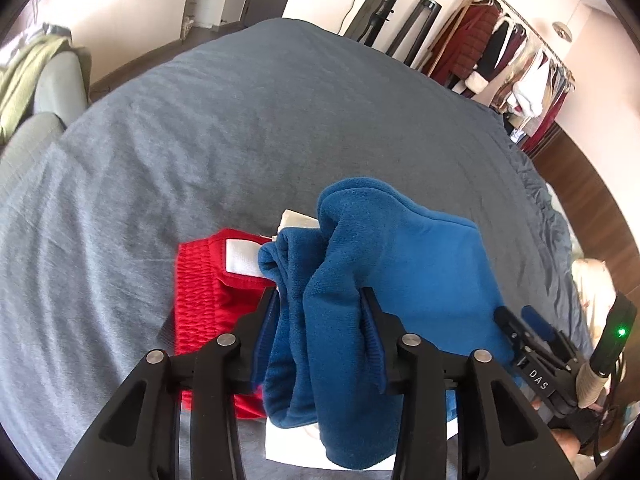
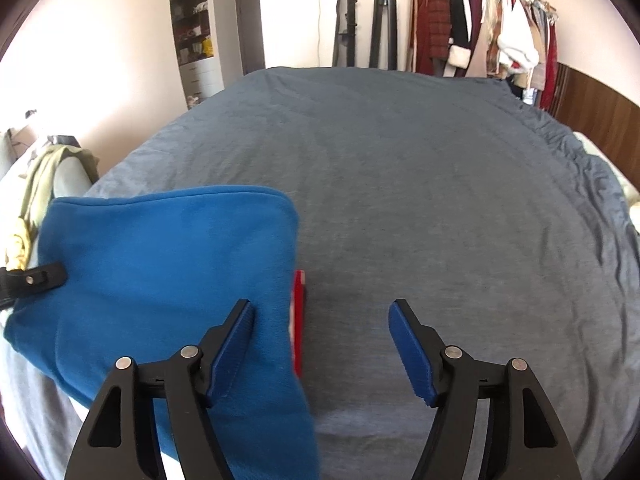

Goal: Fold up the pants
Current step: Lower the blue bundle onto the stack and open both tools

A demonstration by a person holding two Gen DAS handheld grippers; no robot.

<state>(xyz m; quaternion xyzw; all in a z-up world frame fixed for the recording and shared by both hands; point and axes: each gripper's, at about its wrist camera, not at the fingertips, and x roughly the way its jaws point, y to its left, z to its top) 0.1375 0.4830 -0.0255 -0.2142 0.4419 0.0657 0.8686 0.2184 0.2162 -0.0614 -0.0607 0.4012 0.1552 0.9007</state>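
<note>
Pinching one blue pants [image 1: 384, 264] bunch, left gripper [image 1: 320, 300], right gripper [image 2: 322, 312] fingers spread empty.

Bright blue fleece pants [image 1: 384, 272] lie on a plain slate-grey bedspread [image 1: 200, 152]. A red garment [image 1: 204, 292] with a white patch sits at nine o'clock of them. Black grippers carry ribbed blue pads [image 2: 412, 356].
</note>
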